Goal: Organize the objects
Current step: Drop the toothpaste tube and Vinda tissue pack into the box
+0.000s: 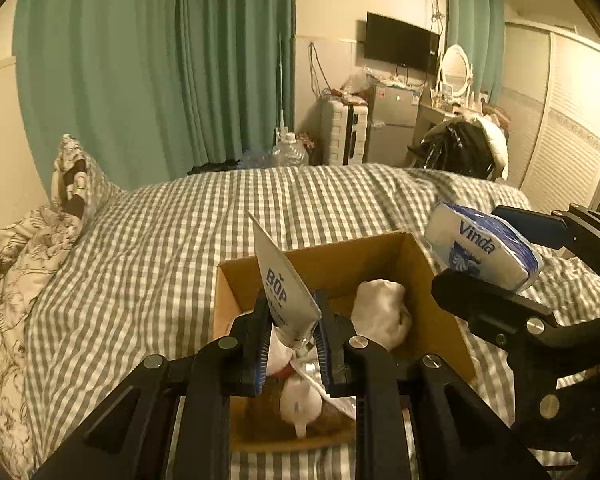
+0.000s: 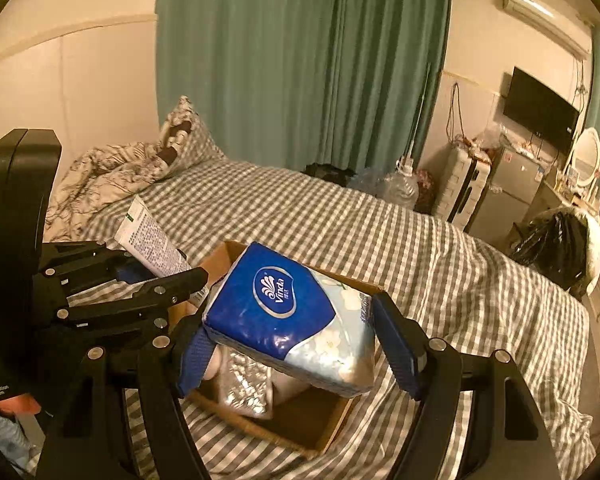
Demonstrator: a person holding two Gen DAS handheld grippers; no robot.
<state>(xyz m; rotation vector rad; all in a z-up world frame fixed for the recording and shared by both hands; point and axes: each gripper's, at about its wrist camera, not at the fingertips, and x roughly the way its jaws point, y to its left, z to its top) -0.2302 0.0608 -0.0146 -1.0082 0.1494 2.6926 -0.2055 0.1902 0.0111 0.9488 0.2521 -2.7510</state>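
A cardboard box (image 1: 440,300) sat on the bed (image 1: 160,240), with the pillow (image 1: 76,176) beyond it to the left. The left tool (image 1: 290,344) held a tube (image 1: 284,284) over the box's left part. The right tool (image 2: 296,344) held a tissue pack (image 2: 292,316) above the box's right side.

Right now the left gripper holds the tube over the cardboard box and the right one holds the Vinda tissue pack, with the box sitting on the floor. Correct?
Not quite: the cardboard box sits on the checked bed cover, as the right wrist view shows. The left gripper does hold the tube, and the right gripper the Vinda tissue pack.
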